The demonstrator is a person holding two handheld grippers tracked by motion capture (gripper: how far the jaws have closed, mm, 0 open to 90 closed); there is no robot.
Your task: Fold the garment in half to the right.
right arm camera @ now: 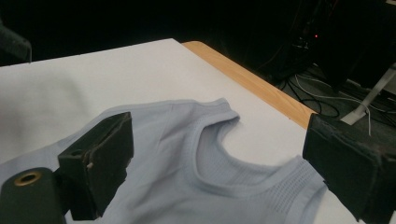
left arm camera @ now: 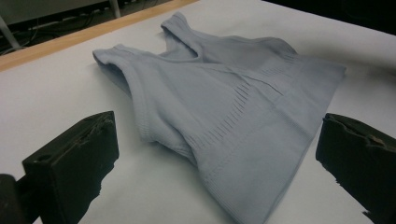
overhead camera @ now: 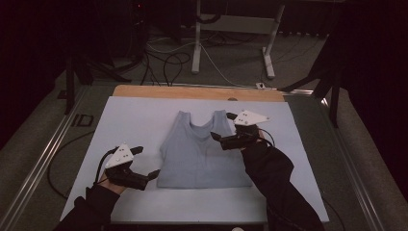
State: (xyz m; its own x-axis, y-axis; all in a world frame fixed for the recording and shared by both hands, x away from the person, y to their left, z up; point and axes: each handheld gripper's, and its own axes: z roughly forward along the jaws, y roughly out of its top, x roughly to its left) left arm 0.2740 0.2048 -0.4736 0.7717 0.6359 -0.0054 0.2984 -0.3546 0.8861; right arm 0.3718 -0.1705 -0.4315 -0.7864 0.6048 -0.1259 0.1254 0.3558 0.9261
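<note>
ribbed knit cloth top (left arm camera: pixel 224 107), matt white sheet (overhead camera: pixel 139 120), seemingly wooden table edge (overhead camera: pixel 192 92).

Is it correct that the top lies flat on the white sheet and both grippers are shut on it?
Not quite. The top does lie flat on the white sheet, but both grippers are open: the left gripper and the right gripper hold nothing, as both gripper views show.

No readable text, label, brand or number on anything here.

A white sheet (overhead camera: pixel 139 125) covers the tabletop at the frame's centre, leaving a wooden edge (overhead camera: pixel 192 92) bare along its far side. Beyond, at upper centre, white table legs (overhead camera: pixel 196 43) and loose cables (overhead camera: pixel 168 62) occupy the grey floor.
</note>
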